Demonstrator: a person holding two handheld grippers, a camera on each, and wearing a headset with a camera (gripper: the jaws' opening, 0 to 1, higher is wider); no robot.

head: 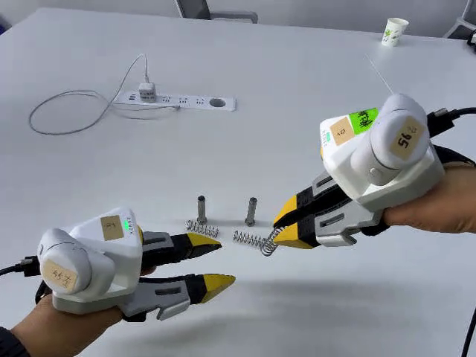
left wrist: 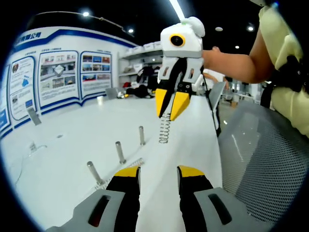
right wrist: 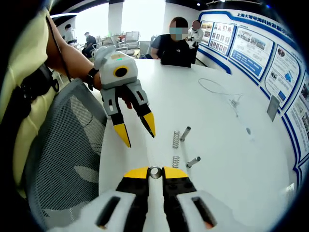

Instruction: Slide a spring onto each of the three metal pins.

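- The right tool [head: 277, 232] is clenched on one end of a spring [head: 251, 239]. The rest pokes out toward 9 o'clock, free to slip over a pin, I think.
- It tips down toward 8 o'clock.
- The near pin [head: 251, 210] and the far pin [head: 201, 209] stand up on the tabletop [head: 297, 134], at 10 o'clock from it.
- A second spring [head: 202, 228] lies beside the far pin.
- The left tool [head: 226, 262] waits low at 7 o'clock, jaws apart, holding nothing.

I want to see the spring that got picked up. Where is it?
The spring is pinched in the yellow tips of the right gripper, right of centre in the head view, just in front of the right-hand pin.
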